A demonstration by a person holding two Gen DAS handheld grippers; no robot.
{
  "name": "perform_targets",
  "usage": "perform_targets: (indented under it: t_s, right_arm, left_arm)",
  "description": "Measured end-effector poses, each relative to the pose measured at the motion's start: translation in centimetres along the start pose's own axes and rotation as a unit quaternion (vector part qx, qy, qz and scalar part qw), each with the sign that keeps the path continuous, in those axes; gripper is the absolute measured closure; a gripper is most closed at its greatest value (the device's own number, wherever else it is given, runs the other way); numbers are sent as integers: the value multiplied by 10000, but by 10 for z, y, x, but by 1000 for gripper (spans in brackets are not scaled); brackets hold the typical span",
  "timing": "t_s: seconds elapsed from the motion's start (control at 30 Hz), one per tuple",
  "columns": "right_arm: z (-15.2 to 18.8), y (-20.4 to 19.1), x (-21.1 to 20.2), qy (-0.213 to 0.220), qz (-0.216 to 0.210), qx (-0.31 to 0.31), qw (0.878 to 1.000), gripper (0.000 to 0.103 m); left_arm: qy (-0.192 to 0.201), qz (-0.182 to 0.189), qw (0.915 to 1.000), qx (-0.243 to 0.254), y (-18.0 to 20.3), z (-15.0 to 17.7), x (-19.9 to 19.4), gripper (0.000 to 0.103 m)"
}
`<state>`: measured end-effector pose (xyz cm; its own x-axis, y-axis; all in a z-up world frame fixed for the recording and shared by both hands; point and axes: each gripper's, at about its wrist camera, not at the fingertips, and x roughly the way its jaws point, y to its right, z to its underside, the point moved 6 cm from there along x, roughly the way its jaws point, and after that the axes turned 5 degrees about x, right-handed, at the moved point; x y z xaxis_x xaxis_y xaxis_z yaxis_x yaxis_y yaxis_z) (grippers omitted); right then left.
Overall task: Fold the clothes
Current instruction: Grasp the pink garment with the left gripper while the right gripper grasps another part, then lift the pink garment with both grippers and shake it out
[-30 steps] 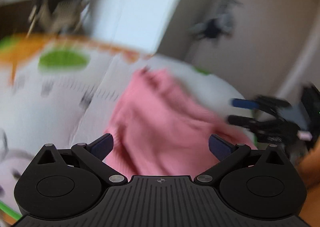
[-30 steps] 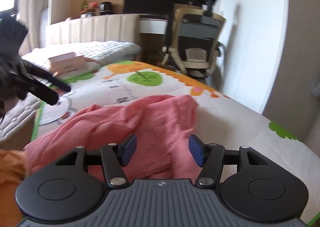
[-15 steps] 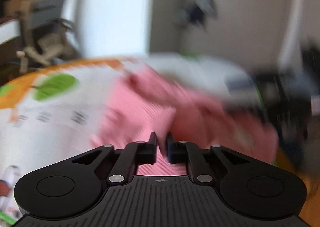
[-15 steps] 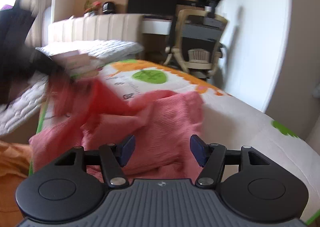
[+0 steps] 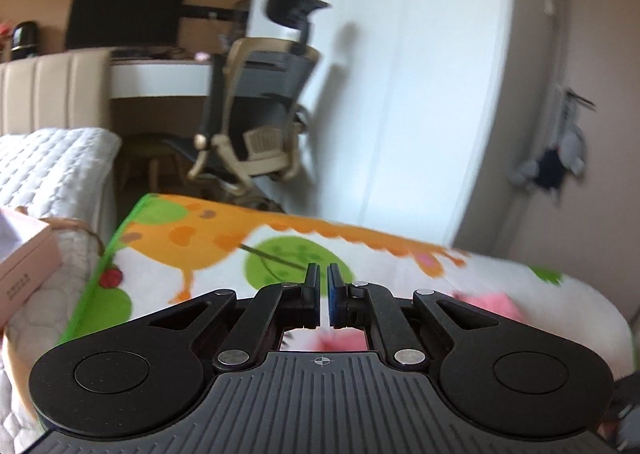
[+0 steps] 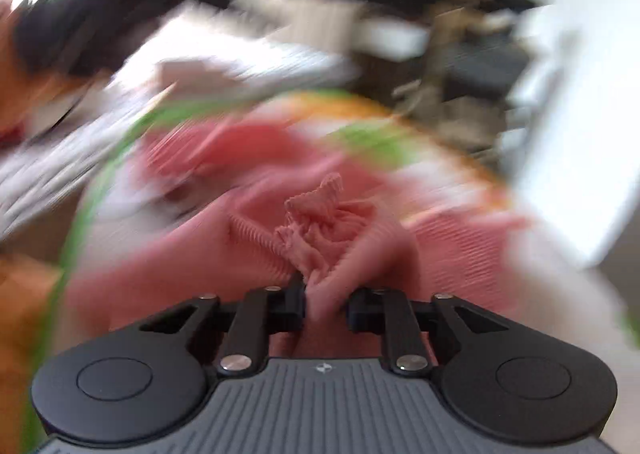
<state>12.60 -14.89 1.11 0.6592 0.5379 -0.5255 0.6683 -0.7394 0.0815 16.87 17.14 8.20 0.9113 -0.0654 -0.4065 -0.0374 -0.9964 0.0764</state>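
While the pink ribbed knit garment [image 6: 320, 221] lies bunched, unfolded, it is being pinched by the right gripper [image 6: 326, 304]; the left gripper [image 5: 323, 300] is being held nearly closed, seemingly empty.

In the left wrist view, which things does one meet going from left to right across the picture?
Pink box → white quilted bed → office chair → white wardrobe door → grey soft toy hanging on the wall.

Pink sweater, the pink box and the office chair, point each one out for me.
pink sweater [image 6: 320, 221]: right wrist view, bunched ribbed fabric above the gripper.
pink box [image 5: 28, 258]: left wrist view, its side face.
office chair [image 5: 264, 93]: left wrist view, mesh backrest.
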Motion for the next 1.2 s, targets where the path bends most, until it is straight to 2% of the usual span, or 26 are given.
perform_targets:
  t_s: [0.1,0.17,0.2,0.23,0.27,0.3,0.4,0.47,0.53,0.57,0.63,0.67,0.77,0.83,0.93,1.0,1.03,1.07,1.13,1.17,1.2]
  right_arm:
    - [-21,82,-26,361,535,1246,9901,88]
    - [-18,118,-41,465,1042,1503,9820,88]
    - [-14,131,-48,491,1270,1582,9780,88]
    - [-8,139,-53,465,1349,1681,9754,88]
    - [0,143,-57,426,1358,1810,9731,88]
    - [8,146,-60,375,1351,1920,9713,88]
    - [30,135,-57,128,1193,2059,9712,88]
    - [33,128,-54,114,1175,1981,9730,88]
    - [28,123,-52,215,1156,1945,9738,88]
    - [24,121,-53,293,1130,1939,9740,88]
    - [12,115,-63,485,855,1918,9765,88]
    - [5,108,-69,572,664,1892,9780,88]
    - [-8,82,-87,749,1,1763,9815,88]
    - [-8,74,-96,834,-195,1770,9805,88]
    - [-1,91,-98,866,-125,2188,9718,88]
    - [5,113,-95,866,102,2605,9615,89]
    - [7,125,-96,894,171,2769,9566,90]
    - [9,138,-98,957,242,2958,9501,91]
    - [10,165,-104,1109,537,3211,9390,92]
    - [10,177,-107,1172,835,3156,9379,93]
    - [8,188,-109,1217,1226,3029,9372,94]
  left_arm:
    - [-23,-116,9999,-63,-15,0,11,98]
    - [-166,241,9994,-180,-11,8,15,94]
    - [-318,502,9981,-166,-2,16,20,83]
    - [-484,768,9958,-132,7,23,24,58]
    - [-650,1032,9925,-98,17,31,28,46]
    - [-798,1147,9902,-66,26,38,32,36]
    - [-1111,1743,9784,84,64,56,32,31]
    - [-1158,2236,9675,239,95,63,25,21]
    - [-1211,2591,9563,609,132,70,17,10]
    - [-1200,2582,9539,951,151,72,13,10]
    - [-927,2276,9560,1604,175,72,5,10]
    - [-732,2157,9580,1743,179,69,4,10]
    - [-473,1759,9760,1191,160,54,17,9]
    - [-458,1540,9795,1215,146,53,31,7]
    - [-1016,1270,9747,1533,128,75,58,7]
    - [-1429,1069,9710,1589,118,91,74,7]
    - [-1416,969,9713,1647,115,89,73,9]
    - [-1348,869,9720,1716,112,85,70,15]
    - [-1211,669,9729,1851,105,76,64,59]
    - [-1142,568,9731,1918,102,72,62,68]
    - [-1073,468,9731,1985,99,68,59,83]
